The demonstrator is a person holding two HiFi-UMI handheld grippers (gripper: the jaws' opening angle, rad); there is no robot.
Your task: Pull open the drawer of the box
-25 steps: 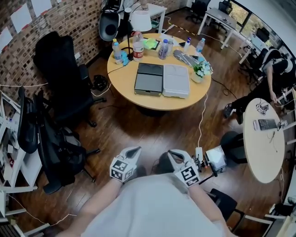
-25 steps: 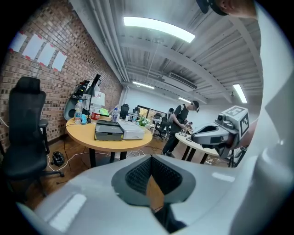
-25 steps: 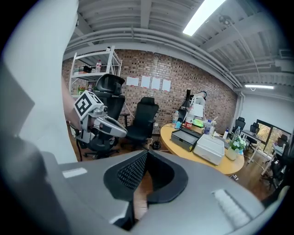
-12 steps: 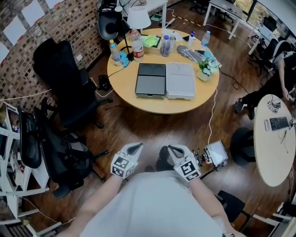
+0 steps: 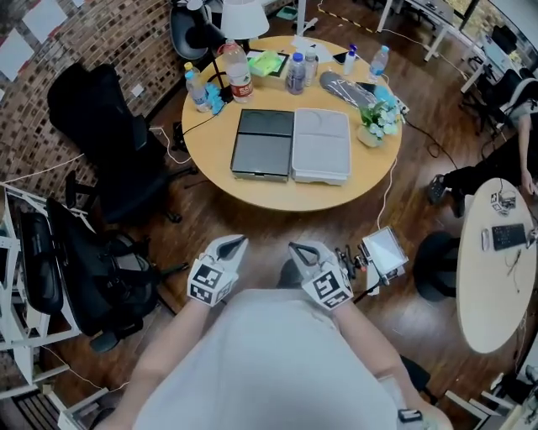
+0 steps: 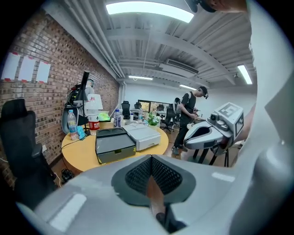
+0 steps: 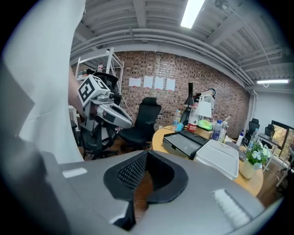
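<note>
A dark grey flat box lies on the round wooden table, with a light grey box touching its right side. Both boxes also show in the left gripper view, the dark box and the light box. My left gripper and right gripper hang side by side near my chest, over the floor and well short of the table. Each is shut with nothing between its jaws, as the left gripper and right gripper show in their own views.
Bottles, a lamp and a potted plant stand behind the boxes. Black office chairs fill the left side. A small device with a cable sits on the floor at right, next to a second round table.
The table has come slightly nearer and shifted in the head view. Both grippers sit higher in the frame, still shut and side by side.
</note>
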